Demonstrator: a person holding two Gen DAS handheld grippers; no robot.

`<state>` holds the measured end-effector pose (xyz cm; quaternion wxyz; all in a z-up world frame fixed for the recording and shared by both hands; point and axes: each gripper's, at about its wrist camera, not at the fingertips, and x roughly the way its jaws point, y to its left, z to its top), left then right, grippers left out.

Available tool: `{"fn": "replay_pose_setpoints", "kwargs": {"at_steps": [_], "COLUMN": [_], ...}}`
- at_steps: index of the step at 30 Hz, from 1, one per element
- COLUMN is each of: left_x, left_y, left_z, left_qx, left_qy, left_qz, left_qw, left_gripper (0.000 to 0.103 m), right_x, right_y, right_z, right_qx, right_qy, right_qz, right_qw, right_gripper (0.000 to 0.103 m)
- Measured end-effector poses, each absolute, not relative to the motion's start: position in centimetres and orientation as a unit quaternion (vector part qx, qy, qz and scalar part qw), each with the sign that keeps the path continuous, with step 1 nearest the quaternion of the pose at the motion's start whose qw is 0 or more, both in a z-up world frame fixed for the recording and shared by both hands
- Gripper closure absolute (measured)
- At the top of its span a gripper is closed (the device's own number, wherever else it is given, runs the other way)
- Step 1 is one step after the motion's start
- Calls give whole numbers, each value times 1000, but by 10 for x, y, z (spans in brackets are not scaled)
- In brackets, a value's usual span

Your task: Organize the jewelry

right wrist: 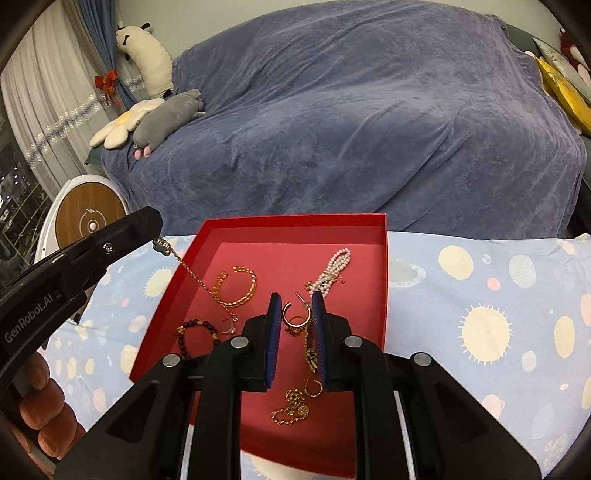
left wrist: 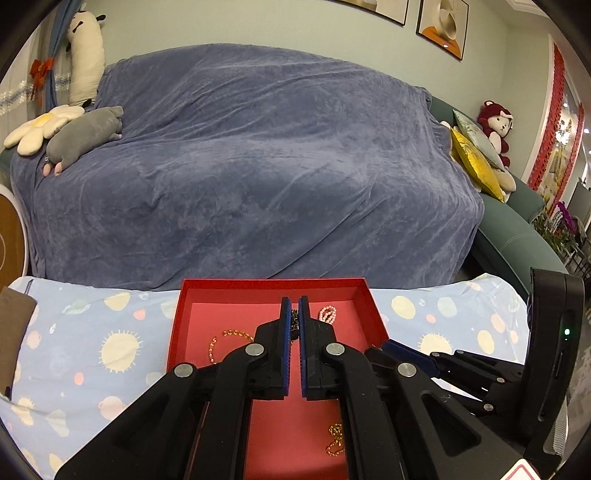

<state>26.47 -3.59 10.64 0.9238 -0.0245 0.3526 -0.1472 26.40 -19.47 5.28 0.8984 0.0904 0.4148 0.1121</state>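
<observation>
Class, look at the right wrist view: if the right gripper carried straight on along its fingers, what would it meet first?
Most likely the gold hoop earring between the right gripper's fingers, lying on the red tray's floor with the pearl bracelet beyond; depth is hard to judge.

A home living room: a sofa (left wrist: 517,236) under a blue throw (left wrist: 251,166), plush toys (right wrist: 166,118) and cushions (left wrist: 476,162) on it, framed pictures (left wrist: 441,27) on the wall, curtains (right wrist: 44,122) at a window, a patterned cloth (right wrist: 480,295) in front.

Black hand-held gripper (left wrist: 294,306), blue pads (left wrist: 284,332)
</observation>
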Motion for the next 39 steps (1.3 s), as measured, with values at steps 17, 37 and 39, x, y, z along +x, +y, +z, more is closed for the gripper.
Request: {"fn": "replay_pose_setpoints", "kwargs": {"at_steps": [17,37,39], "left_x": [247,130,132], "left_y": [-10,25,25], "left_z": [64,59,54], "left_qx": [-19,-19,-21], "left_qy": [381,383,389], "left_qz": [-97,-60,-58], "left_qw": [919,922,919], "left_gripper": [56,40,40], "right_x": [230,109,110], "right_y": [-216,-191,-188], "right_z": [48,58,56], "right_qx": [99,105,96], "right_qy": [389,378,379], "right_qz": [91,120,116], "right_qw": [912,912,913], "right_gripper": [69,60,60]}}
